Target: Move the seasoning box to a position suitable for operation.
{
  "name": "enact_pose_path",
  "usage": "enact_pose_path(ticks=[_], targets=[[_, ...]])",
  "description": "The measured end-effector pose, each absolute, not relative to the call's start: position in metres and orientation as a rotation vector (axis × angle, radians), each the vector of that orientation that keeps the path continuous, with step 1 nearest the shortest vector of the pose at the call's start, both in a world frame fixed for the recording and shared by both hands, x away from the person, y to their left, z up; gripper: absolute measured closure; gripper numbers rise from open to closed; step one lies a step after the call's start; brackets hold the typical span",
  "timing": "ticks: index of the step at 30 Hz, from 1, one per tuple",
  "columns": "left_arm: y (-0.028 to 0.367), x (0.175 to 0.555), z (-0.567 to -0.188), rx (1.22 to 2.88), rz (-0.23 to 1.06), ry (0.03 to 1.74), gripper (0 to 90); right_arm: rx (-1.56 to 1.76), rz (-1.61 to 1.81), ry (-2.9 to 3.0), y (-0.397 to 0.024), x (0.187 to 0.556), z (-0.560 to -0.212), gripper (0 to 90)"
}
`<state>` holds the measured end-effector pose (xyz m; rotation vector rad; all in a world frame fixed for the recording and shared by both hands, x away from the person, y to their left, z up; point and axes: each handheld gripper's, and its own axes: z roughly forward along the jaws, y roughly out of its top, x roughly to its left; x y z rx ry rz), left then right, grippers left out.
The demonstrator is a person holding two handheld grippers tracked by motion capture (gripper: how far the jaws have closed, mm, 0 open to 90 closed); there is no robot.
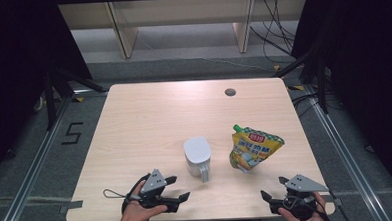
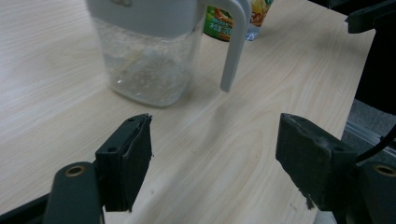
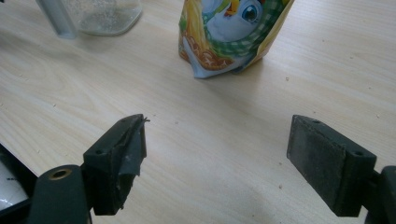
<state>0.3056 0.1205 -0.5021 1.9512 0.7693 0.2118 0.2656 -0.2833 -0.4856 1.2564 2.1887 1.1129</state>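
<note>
While standing upright mid-table, clear jug (image 1: pixel 196 156) with handle pointing near, yellow pouch (image 1: pixel 253 148) right beside, green cap leaning far-left. Left gripper (image 1: pixel 179 188) and right gripper (image 1: pixel 272 196) both wide apart, holding nothing.

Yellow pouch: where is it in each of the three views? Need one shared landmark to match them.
High view: yellow pouch stands right of centre on the table.
Left gripper view: a strip of the pouch at the top edge, behind the pitcher's handle.
Right gripper view: its lower half at top centre, ahead of the open fingers.
Shared landmark: the clear pitcher beside it.
</note>
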Motion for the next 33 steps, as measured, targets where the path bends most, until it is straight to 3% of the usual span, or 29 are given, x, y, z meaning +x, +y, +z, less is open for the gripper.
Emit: enact_pose_path(ticks=[3, 4, 16, 28, 33], targets=[[0.108, 0.308, -0.503, 1.948, 0.212, 0.754, 31.3, 1.25, 1.109, 2.17, -0.282, 0.264, -0.486, 20.8], [0.103, 0.31, -0.502, 1.963, 0.209, 0.742, 37.2, 1.255, 1.114, 2.17, -0.282, 0.263, -0.487, 20.8], [0.086, 0.323, -0.498, 1.955, 0.254, 0.728, 45.1, 1.236, 1.109, 2.206, -0.282, 0.266, -0.488, 20.8], [0.055, 0.337, -0.501, 1.893, 0.19, 0.767, 50.6, 1.241, 1.119, 2.209, -0.281, 0.266, -0.488, 21.3], [0.046, 0.338, -0.505, 1.931, 0.274, 0.772, 58.7, 1.215, 1.106, 2.201, -0.281, 0.267, -0.488, 21.3]])
